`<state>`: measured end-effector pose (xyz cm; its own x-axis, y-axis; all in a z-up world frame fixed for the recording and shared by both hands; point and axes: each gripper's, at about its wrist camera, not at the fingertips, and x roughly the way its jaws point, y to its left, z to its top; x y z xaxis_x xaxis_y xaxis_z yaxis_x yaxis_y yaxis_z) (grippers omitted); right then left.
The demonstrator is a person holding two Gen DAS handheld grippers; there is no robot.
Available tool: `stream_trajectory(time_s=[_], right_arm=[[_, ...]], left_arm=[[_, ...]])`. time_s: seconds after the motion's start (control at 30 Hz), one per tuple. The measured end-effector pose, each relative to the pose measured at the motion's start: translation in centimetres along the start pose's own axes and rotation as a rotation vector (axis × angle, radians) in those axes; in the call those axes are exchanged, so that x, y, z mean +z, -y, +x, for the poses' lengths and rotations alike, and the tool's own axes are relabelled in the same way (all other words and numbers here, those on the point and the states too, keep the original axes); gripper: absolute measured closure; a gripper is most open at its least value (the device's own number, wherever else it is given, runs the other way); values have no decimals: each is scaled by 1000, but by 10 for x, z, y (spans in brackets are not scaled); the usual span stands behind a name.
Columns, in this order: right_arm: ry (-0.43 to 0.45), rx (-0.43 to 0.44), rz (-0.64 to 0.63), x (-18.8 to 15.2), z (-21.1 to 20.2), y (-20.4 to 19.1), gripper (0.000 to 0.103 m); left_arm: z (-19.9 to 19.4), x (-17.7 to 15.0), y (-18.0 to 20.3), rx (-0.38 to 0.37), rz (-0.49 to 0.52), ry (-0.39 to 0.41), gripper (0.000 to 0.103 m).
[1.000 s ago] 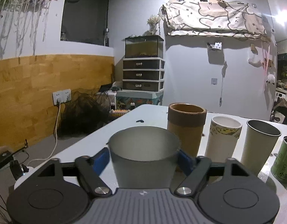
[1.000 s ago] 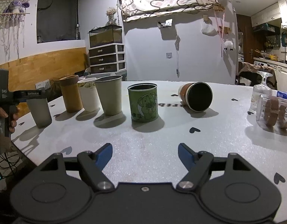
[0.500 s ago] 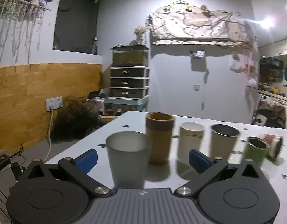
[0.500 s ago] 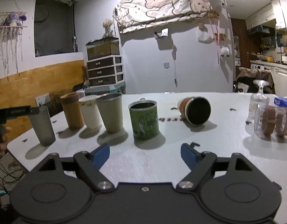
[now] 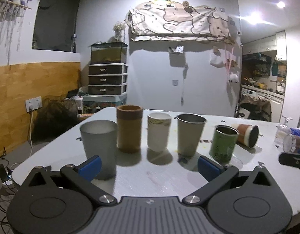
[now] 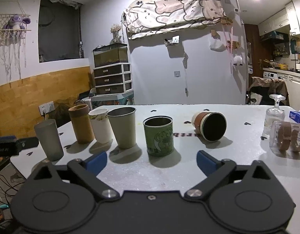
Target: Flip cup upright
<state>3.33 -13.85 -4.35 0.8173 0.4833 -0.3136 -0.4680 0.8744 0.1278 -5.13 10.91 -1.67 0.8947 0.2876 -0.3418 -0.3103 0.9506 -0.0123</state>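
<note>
A brown cup with a white band (image 6: 209, 126) lies on its side on the white table (image 6: 188, 167), its dark opening facing me; it also shows in the left wrist view (image 5: 247, 135). A frosted grey cup (image 5: 99, 148) stands upright at the left end of a row, just ahead of my left gripper's left finger. My left gripper (image 5: 148, 165) is open and empty. My right gripper (image 6: 150, 160) is open and empty, short of the green tin (image 6: 158, 136).
Upright in the row: a brown tube cup (image 5: 128, 128), a white paper cup (image 5: 158, 132), a metal tumbler (image 5: 189, 134) and the green tin (image 5: 224, 144). At right are an upturned wine glass (image 6: 274, 113), a clear jar on its side (image 6: 288, 136) and a tissue box (image 6: 298, 116).
My left gripper has opened, let go of the frosted grey cup and drawn back from it. The cup stays upright on the table. My right gripper has risen slightly.
</note>
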Motion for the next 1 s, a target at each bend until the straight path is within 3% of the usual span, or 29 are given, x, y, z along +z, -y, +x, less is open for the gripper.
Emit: stream_trajectory(time_s=[1.0], right_arm=[[-23,-12,-15,-2,4,-6,0]], left_arm=[[1,-5,13,-8,6,-37,0]])
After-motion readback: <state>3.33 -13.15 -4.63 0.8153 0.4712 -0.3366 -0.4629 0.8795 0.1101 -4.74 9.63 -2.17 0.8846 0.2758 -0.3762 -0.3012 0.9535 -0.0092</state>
